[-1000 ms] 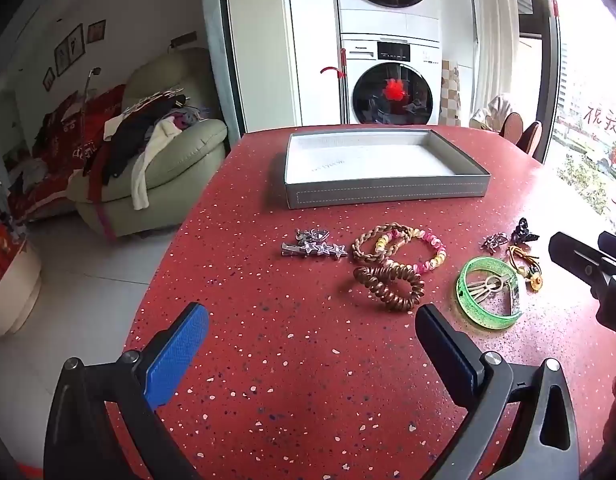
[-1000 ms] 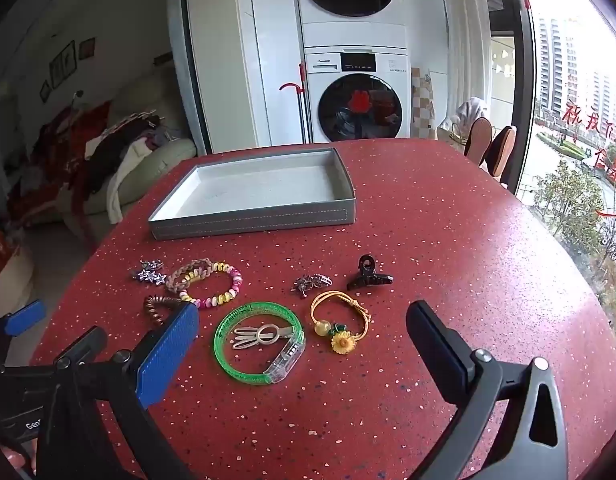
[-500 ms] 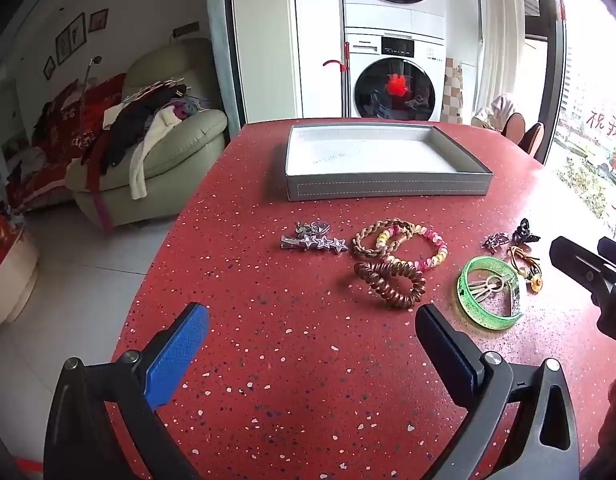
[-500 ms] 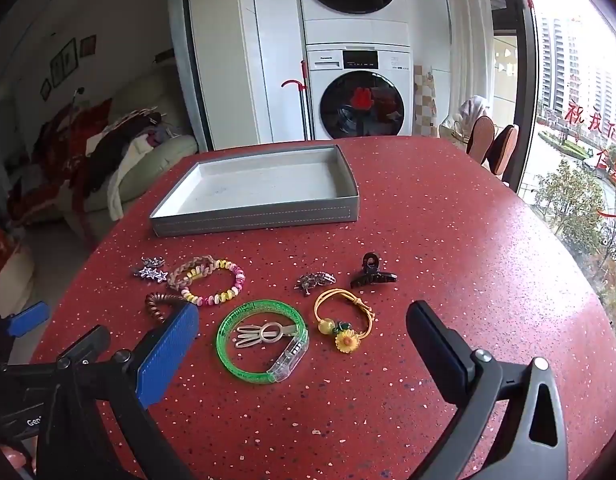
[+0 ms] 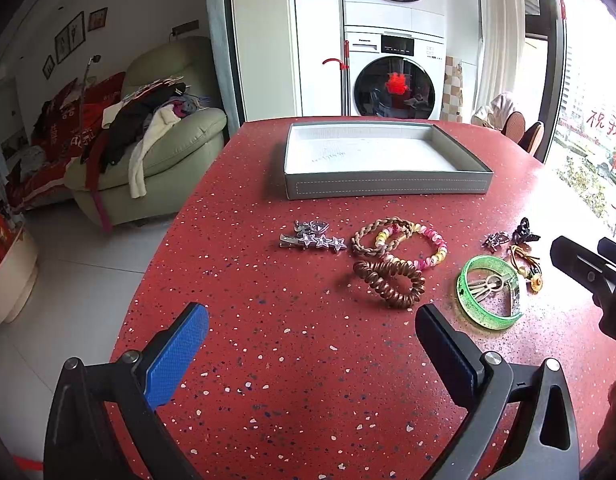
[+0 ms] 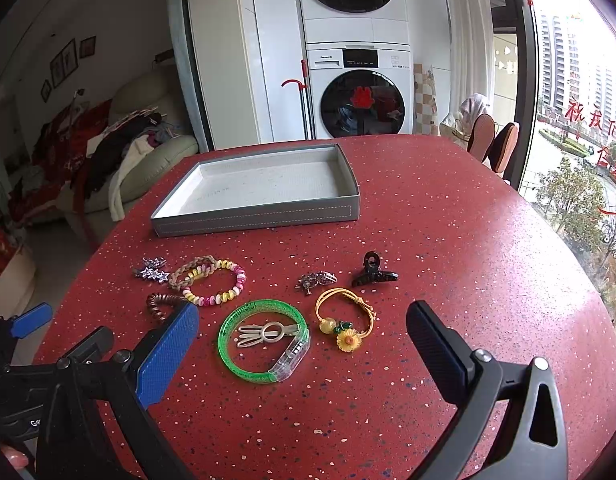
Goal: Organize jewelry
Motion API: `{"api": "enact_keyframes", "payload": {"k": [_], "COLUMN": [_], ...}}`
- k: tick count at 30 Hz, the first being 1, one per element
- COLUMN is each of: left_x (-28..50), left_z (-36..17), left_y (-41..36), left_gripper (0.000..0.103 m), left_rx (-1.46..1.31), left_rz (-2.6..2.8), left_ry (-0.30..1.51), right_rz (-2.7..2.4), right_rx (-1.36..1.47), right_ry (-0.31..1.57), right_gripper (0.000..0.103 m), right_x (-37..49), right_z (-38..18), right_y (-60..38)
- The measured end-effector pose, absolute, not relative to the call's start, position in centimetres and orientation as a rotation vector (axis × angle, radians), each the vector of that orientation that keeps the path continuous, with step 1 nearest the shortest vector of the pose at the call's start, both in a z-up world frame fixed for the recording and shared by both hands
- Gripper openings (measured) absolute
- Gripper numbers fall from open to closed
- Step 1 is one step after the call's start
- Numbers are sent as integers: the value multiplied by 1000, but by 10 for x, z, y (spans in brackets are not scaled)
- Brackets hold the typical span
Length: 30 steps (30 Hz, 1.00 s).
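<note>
Sitting loose near the table's (image 6: 468,240) middle, the jewelry was all still out of the grey tray (image 6: 255,212), which held nothing and sat toward the far edge. The green bangle (image 6: 263,340) with a silver clip (image 6: 267,332) inside it lay straight ahead of the right gripper (image 6: 301,354), so that hand looked nearer; its jaws were spread wide, pinching nothing. The left gripper (image 5: 312,356), also spread and bare, faced the brown coil tie (image 5: 390,280).
</note>
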<state>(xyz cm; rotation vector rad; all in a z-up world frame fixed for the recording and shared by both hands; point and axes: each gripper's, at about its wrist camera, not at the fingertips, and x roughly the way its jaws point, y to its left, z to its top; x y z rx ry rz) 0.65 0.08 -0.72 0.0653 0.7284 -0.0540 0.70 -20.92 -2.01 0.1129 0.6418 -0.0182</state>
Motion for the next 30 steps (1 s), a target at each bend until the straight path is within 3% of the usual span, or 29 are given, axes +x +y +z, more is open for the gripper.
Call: {"api": "enact_keyframes", "payload": {"k": [30], "left_x": [7], "left_z": [-7], "left_y": [2], "left_gripper": [103], "left_rx": [65], "left_rz": [-57], "left_ry": [731], "right_rz": [-13], "right_rx": [113], "right_ry": [640], "right_gripper": [103], "right_x": [5], "right_z": [-17], "right_y": [-209]}}
